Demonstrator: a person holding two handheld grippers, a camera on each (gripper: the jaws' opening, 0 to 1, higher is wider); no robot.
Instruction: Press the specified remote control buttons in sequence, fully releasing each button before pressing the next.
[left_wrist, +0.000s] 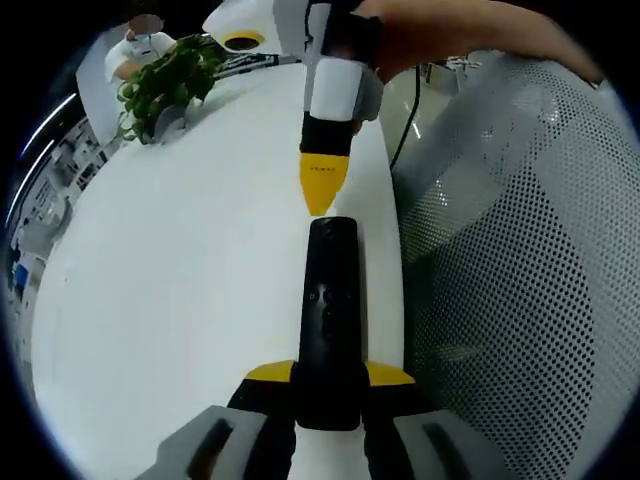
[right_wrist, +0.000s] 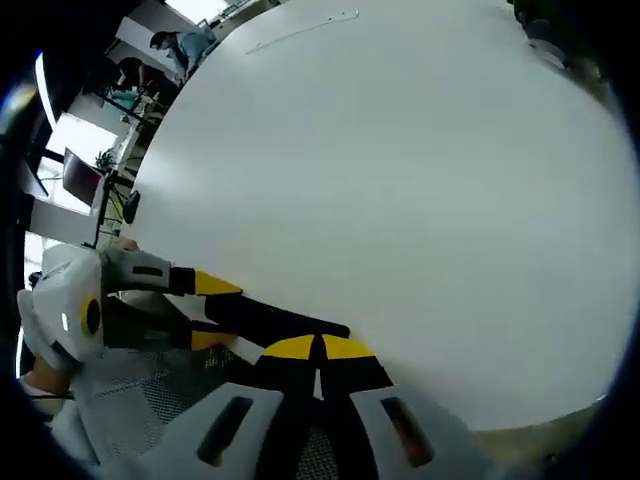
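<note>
Item: remote control (left_wrist: 328, 320), black, gripped in my left gripper (left_wrist: 329, 378), held over the white worktop (left_wrist: 180, 260). Right gripper (left_wrist: 320, 185), jaws closed, tip hovering just beyond the remote's far end; I should press squarely, then lift clear

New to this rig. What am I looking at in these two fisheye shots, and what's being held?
There is no robot arm: a person carries a two-jaw gripper in each hand, and a camera rides on each, looking along its jaws.

In the left gripper view, the left gripper has its yellow-tipped jaws shut on a black remote control, pointing away over the white table. The right gripper comes down from above, shut, its yellow tip at the remote's far end. A potted plant stands at the table's far side, a mesh chair beside it.

The right gripper view looks across the table, with the remote and left gripper at lower left.
</note>
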